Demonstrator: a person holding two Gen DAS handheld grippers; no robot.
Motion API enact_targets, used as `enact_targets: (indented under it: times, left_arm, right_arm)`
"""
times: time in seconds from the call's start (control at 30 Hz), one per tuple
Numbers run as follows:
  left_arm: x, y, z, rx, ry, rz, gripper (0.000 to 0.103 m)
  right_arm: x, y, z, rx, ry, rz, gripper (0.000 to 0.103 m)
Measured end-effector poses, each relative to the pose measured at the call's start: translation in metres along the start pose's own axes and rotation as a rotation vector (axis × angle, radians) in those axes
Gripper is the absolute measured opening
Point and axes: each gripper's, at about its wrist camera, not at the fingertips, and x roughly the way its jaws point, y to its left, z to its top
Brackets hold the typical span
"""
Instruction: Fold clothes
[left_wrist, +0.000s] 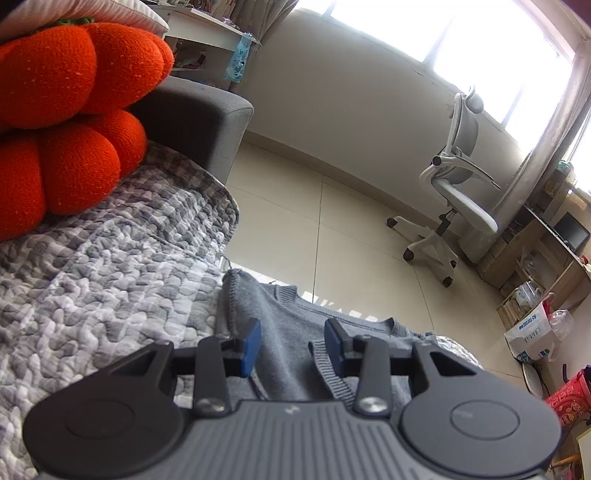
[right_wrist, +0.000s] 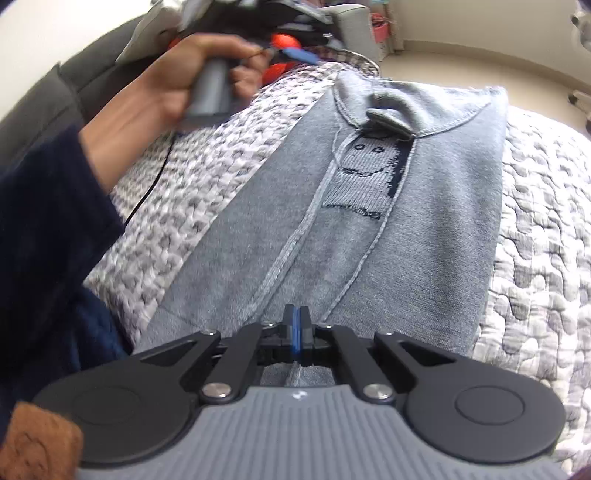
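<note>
My left hand-held gripper (left_wrist: 291, 341) is hovering wide open over the grey sweater (right_wrist: 369, 221) | my right hand-held gripper (right_wrist: 296, 325) is pinching its near hem; sweater is lying on the quilted cover (right_wrist: 535, 229)

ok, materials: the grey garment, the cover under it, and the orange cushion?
Grey garment: looks like a knit sweater with a matte, slightly fuzzy face, going by the ribbed neckline, overlocked seams and knitted-in smiley panel.
Cover: probably quilted cotton-like fabric; puffy stitched cells, grey-and-white check print.
Orange cushion: seemingly chunky knit or plush over soft stuffing; bulging lobes, flecked nubby surface.
</note>
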Motion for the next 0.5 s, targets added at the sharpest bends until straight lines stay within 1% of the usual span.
enact_targets:
  times: [0.1,0.13,0.17,0.27,0.33,0.4,0.47,0.5]
  left_arm:
    - [-0.013,0.006,-0.008,0.005,0.043,0.001,0.039]
    - [-0.018,0.008,-0.011,-0.001,0.060,-0.008,0.039]
    - [-0.022,0.010,-0.014,-0.007,0.076,-0.018,0.039]
    - [-0.045,0.008,-0.026,-0.001,0.105,-0.028,0.044]
    - [-0.060,0.004,-0.037,0.009,0.119,-0.029,0.049]
    - [-0.075,-0.001,-0.052,0.016,0.140,-0.036,0.051]
    - [-0.078,-0.001,-0.063,0.040,0.157,-0.033,0.051]
    - [-0.080,-0.001,-0.068,0.052,0.165,-0.031,0.052]
  right_arm:
    - [0.008,0.001,0.001,-0.018,0.027,-0.044,0.000]
    - [0.007,0.002,0.001,-0.025,0.034,-0.040,0.004]
    - [0.007,0.002,0.001,-0.032,0.041,-0.035,0.014]
    - [0.006,0.002,0.001,-0.036,0.040,-0.028,0.015]
    - [0.012,0.004,-0.001,-0.046,0.054,-0.055,0.015]
    - [0.017,0.005,-0.001,-0.062,0.062,-0.075,0.011]
    - [0.018,0.006,0.001,-0.062,0.070,-0.082,0.010]
    - [0.018,0.005,0.002,-0.057,0.071,-0.086,0.003]
